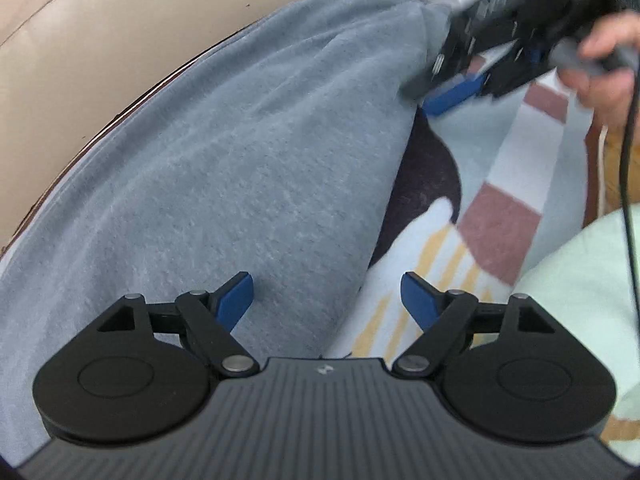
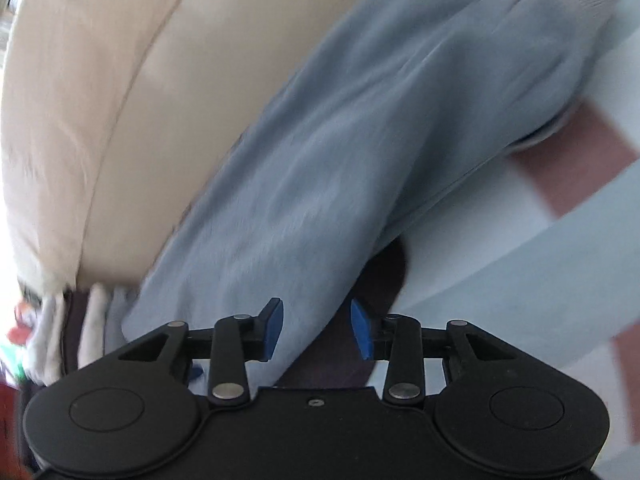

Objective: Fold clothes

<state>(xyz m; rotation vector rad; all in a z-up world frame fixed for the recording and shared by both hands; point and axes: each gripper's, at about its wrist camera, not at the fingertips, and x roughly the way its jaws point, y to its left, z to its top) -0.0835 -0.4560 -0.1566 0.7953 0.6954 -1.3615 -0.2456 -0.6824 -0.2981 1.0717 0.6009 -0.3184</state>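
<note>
A grey-blue fleece garment lies spread on a patterned cover, its long edge running toward me. My left gripper hangs over the garment's near edge, jaws wide apart, with nothing pressed between the blue pads. My right gripper is blurred at the garment's far corner, held by a person's hand. In the right wrist view the same garment runs away from the right gripper. Its edge lies under the gap between the pads, and the jaws stand partly apart without pinching it.
A beige leather cushion borders the garment on the left. The patterned cover has pink, yellow and dark patches. A mint-green cloth lies at the right, and a black cable hangs there. Other clothes are piled at the left.
</note>
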